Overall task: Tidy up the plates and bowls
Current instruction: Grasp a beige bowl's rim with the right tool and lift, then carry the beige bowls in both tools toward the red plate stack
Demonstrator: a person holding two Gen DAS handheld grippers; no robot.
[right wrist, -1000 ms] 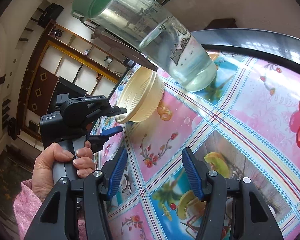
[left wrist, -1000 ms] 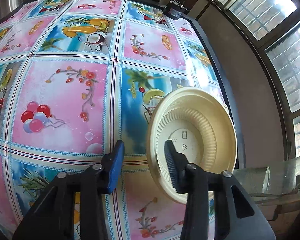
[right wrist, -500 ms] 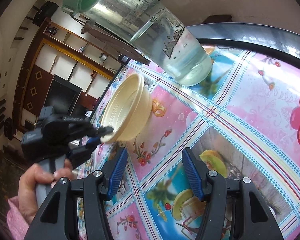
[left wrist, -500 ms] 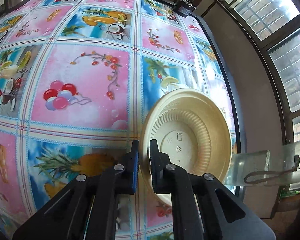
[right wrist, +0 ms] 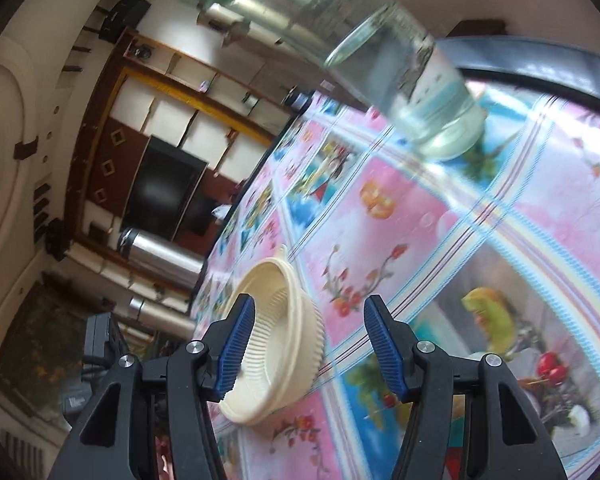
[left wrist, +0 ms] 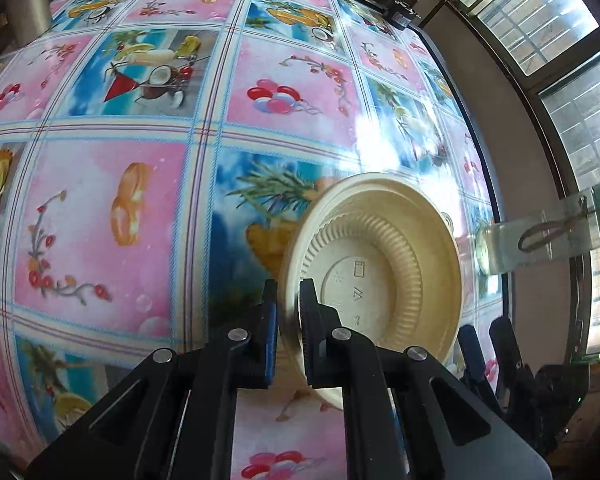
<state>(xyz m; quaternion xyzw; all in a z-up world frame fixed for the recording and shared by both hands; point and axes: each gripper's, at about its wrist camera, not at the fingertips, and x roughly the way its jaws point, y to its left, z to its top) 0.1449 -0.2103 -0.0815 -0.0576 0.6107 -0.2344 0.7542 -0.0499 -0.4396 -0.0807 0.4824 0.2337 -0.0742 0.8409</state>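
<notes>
The cream bowl (left wrist: 384, 276) hangs tipped on its side above the table (left wrist: 140, 184), its ribbed underside and stamped base facing the left wrist camera, sitting at about 4 o'clock in that view. Only a thin stretch of its rim is pinched, so the chief risk, as I judge it, is that the light bowl pivots or slips out of that narrow hold if it is swung quickly, and drops onto the glossy patterned cloth. A second hazard is the clear water bottle (left wrist: 540, 240) with the green cap, standing near the table's edge at 3 o'clock of the bowl; a wide sweep that way could knock it over or off the side.

The left tongs (left wrist: 288, 320) are clenched almost fully together on the bowl's rim, one finger inside the lip and one outside, with only the wall's thickness between them.

In the right wrist view the bowl (right wrist: 276, 344) shows at 7 o'clock, partly behind the left blue pad, and the bottle (right wrist: 400, 64) leans in from 12 o'clock. The right tongs (right wrist: 310, 352) are spread wide and grasp nothing; whether the blue pad touches the bowl or merely overlaps it in the view, I cannot tell.
</notes>
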